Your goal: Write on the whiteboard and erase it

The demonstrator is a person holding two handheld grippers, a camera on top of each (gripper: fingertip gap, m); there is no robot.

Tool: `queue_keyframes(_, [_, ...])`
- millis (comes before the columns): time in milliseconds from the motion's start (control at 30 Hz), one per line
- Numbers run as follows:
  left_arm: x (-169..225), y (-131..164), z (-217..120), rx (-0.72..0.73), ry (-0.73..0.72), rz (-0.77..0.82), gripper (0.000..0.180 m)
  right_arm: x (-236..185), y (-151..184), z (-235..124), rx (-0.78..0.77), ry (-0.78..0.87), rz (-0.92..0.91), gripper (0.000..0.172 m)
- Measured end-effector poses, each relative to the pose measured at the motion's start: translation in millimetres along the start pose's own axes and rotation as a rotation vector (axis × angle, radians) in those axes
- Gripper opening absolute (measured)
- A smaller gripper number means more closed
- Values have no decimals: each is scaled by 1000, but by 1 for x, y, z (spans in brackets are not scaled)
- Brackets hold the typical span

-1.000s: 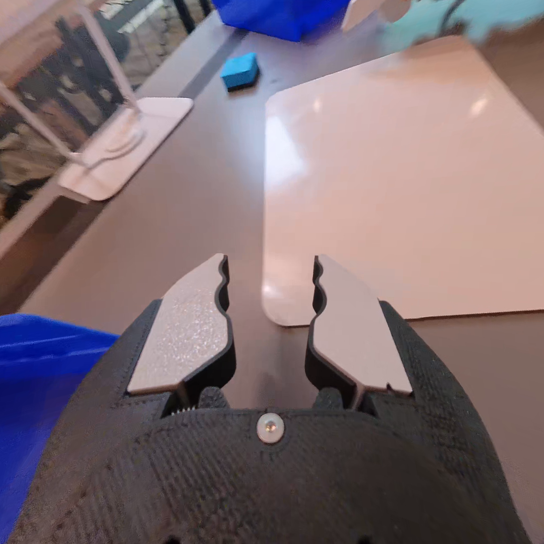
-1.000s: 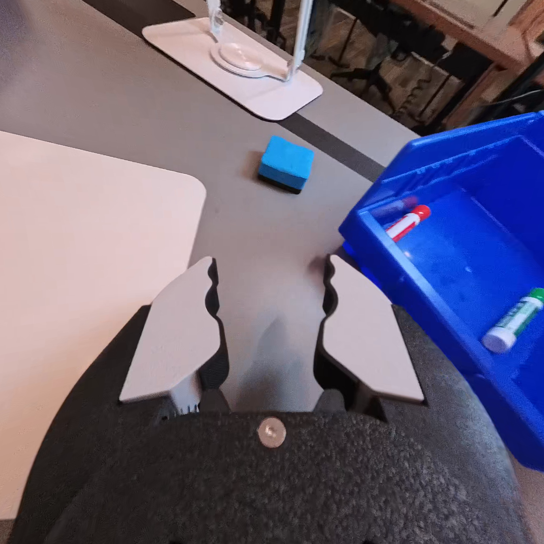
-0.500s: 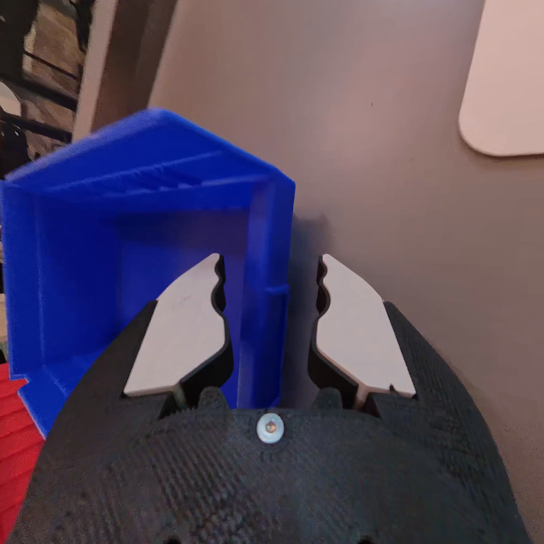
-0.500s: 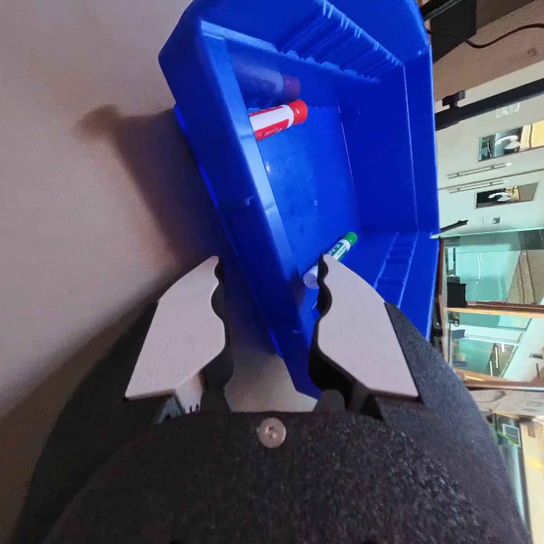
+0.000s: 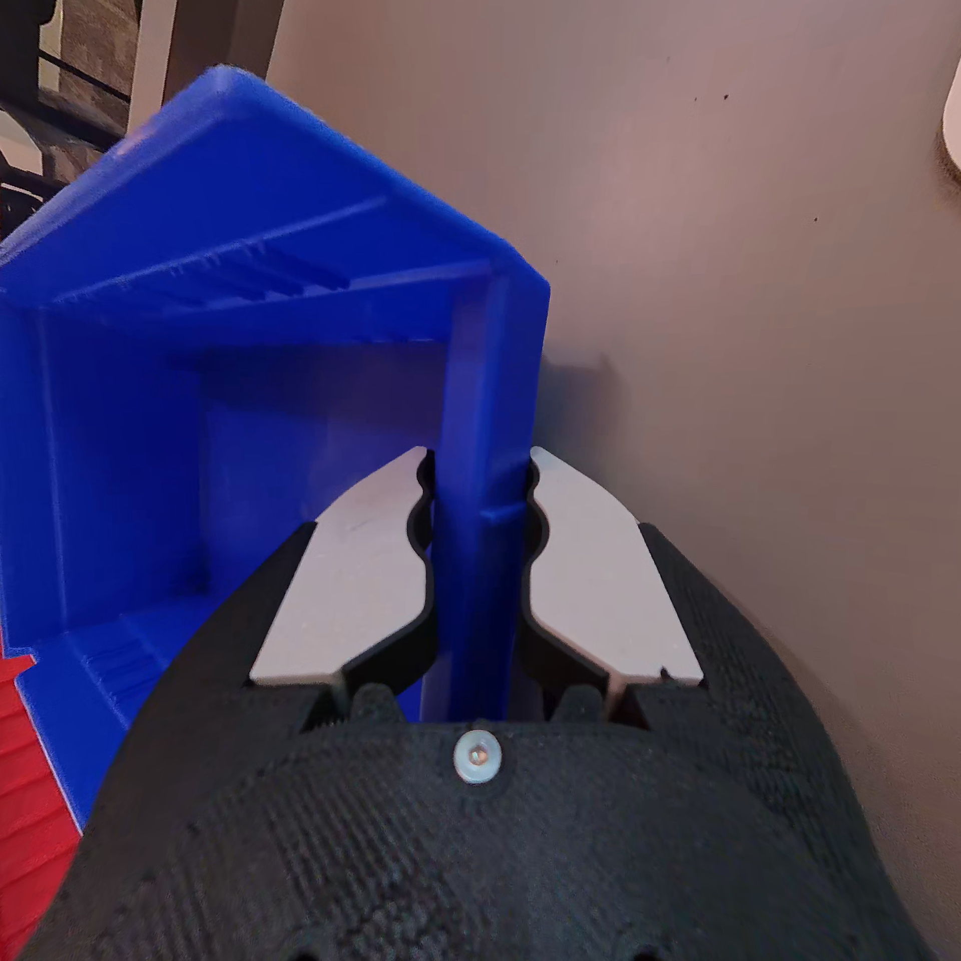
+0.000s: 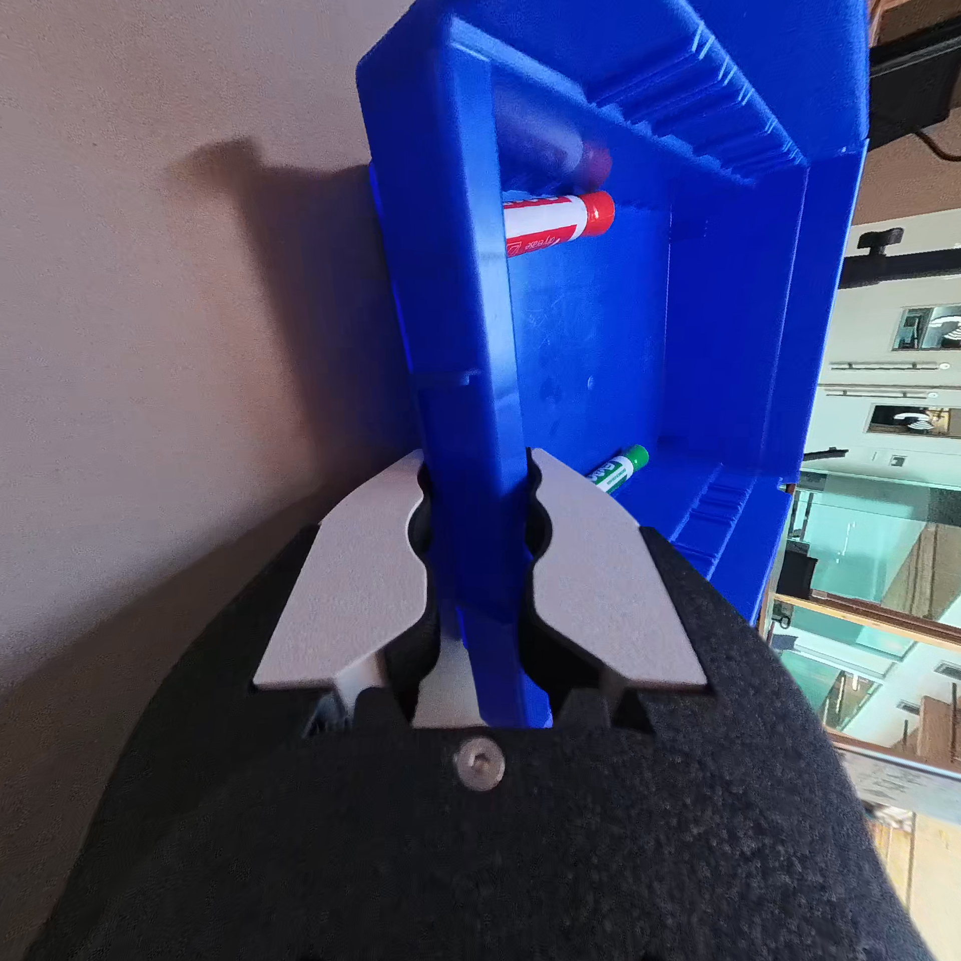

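Left wrist view first: our left gripper (image 5: 478, 463) is now clenched on the side wall of an empty blue bin (image 5: 208, 322), both pads pressed against the plastic, where half a second ago the jaws merely straddled that wall with room to spare. Beyond it lies the bare grey table (image 5: 728, 260), and only a sliver of the whiteboard (image 5: 954, 104) shows at the far right edge. In the right wrist view, our right gripper (image 6: 476, 463) has likewise closed on the wall of a second blue bin (image 6: 728, 312), which holds a green marker (image 6: 619, 468) close by and a red marker (image 6: 556, 221) farther in. We judge that we are about to shift the bins; writing has not begun, and no marker is in our grasp.
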State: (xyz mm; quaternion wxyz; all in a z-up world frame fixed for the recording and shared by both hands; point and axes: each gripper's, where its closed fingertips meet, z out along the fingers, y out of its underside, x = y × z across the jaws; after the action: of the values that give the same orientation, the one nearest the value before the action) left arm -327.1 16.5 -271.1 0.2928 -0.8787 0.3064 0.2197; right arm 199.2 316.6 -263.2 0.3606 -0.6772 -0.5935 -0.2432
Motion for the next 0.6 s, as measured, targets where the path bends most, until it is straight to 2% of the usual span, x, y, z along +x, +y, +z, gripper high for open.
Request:
queue_keyframes(33, [0,0,0,2,3,-2,33,-2,-1,-2,2,1,-3,32])
queue_keyframes(233, [1,3,-3,-16,21,15,32,-8,-10,-11,1,28,0,32])
queue_keyframes(367, [1,3,-3,-16,17,38,32,3,-24,-24,36,114,30,31])
queue_keyframes(500, [1,3,-3,-15,9,49,32,15,-41,-49,106,215,-4,31])
queue_keyframes(600, [-1,1,-3,-7,-3,51,32,16,-64,-80,170,218,-11,31])
